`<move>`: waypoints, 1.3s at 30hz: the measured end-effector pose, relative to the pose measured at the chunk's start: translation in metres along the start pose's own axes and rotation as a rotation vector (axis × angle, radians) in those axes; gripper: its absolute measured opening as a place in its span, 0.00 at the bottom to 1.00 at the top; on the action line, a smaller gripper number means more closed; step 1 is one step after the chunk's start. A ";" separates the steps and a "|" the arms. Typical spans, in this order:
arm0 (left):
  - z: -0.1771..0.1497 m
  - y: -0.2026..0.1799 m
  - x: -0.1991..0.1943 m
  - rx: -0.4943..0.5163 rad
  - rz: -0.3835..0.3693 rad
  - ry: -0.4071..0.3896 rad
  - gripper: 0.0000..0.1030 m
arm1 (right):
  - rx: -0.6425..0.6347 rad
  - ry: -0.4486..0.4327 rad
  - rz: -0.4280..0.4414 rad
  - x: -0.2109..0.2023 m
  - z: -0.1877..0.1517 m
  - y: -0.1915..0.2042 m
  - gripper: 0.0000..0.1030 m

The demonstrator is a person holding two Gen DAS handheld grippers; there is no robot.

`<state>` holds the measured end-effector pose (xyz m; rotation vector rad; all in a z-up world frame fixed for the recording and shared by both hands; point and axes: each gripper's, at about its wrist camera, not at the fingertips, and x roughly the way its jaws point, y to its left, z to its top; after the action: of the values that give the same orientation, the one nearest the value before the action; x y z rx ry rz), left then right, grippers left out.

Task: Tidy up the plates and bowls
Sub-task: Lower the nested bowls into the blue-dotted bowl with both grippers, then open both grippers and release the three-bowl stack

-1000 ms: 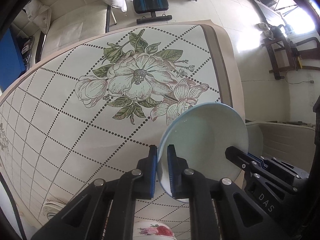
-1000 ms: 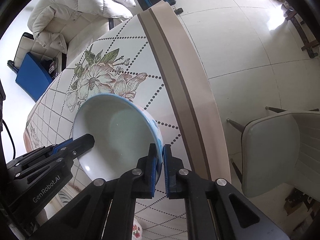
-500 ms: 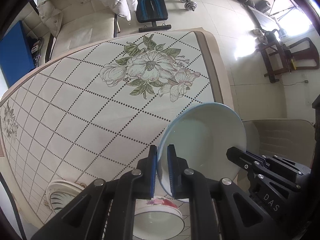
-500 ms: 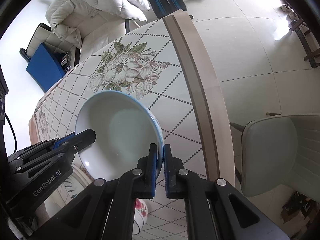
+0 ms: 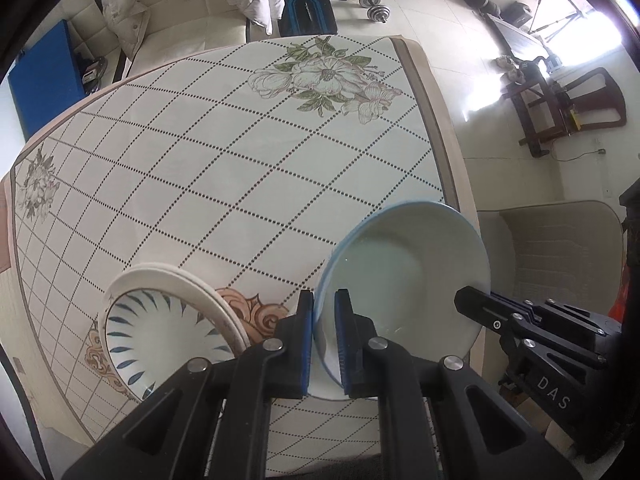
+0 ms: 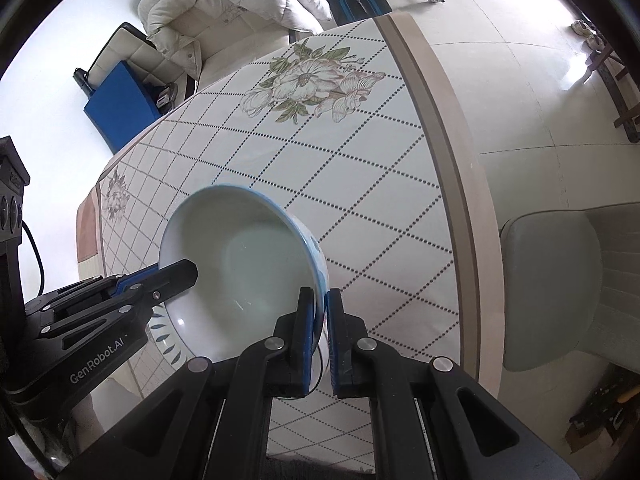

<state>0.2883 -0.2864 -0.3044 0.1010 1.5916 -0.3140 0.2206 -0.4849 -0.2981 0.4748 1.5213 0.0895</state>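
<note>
I had both the left gripper (image 5: 323, 336) and right gripper (image 6: 319, 336) clenched on opposite rims of the bowl (image 5: 404, 276) — pulling unevenly risked it slipping onto the table (image 5: 224, 168).

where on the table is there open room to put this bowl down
The widest bare stretch of tablecloth lies between the flower print and the leaf-patterned dish. A bare strip also runs along the brown border beside the chair. It is crowded near the dish, under the bowl both hand-held grippers clamp.

The tabletop (image 5: 224, 184) is wearing a checked cloth with flowers. A white plate (image 5: 208, 296) is sitting on it, holding a blue-striped bowl (image 5: 160, 336).
</note>
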 end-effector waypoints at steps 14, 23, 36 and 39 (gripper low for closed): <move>-0.047 0.022 0.034 -0.011 0.025 0.063 0.08 | -0.015 0.063 -0.006 0.039 -0.059 0.016 0.07; -0.050 0.019 0.051 0.008 0.037 0.096 0.08 | -0.009 0.085 -0.034 0.057 -0.060 0.009 0.07; -0.053 0.022 0.063 0.014 0.034 0.126 0.08 | -0.016 0.112 -0.080 0.072 -0.059 0.014 0.07; -0.053 0.023 0.063 0.005 0.023 0.133 0.10 | -0.022 0.116 -0.095 0.074 -0.058 0.015 0.08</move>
<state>0.2399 -0.2584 -0.3695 0.1465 1.7203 -0.2979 0.1724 -0.4317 -0.3610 0.3851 1.6528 0.0607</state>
